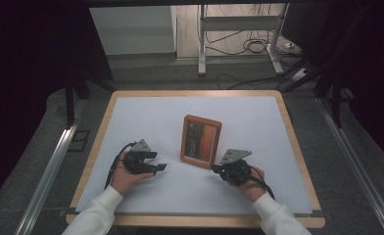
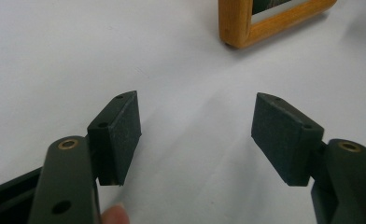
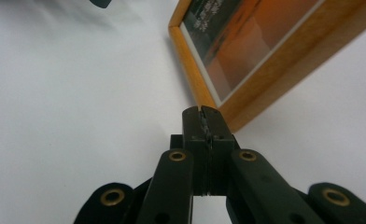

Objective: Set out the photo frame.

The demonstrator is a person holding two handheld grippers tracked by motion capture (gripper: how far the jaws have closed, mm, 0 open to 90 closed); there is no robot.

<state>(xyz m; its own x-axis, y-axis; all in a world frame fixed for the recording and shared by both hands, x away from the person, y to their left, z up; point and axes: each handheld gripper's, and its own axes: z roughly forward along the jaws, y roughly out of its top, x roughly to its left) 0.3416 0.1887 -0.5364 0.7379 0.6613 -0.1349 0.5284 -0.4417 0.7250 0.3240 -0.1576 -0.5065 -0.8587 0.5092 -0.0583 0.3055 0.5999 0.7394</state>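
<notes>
One wooden picture frame [image 1: 201, 139] lies flat mid-table [image 1: 131, 112]. The right gripper [image 1: 214, 168], jaws pressed together with nothing between, noses at the frame's five-o'clock corner; whether it touches, I cannot tell. At the frame's eight o'clock, the left gripper [image 1: 161, 167] rests low, jaws spread and empty. Two hands, two grippers.

Rectangular wooden picture frame [image 1: 201, 139] with orange-and-dark print, lying flat, face up, mid-table on white surface
</notes>
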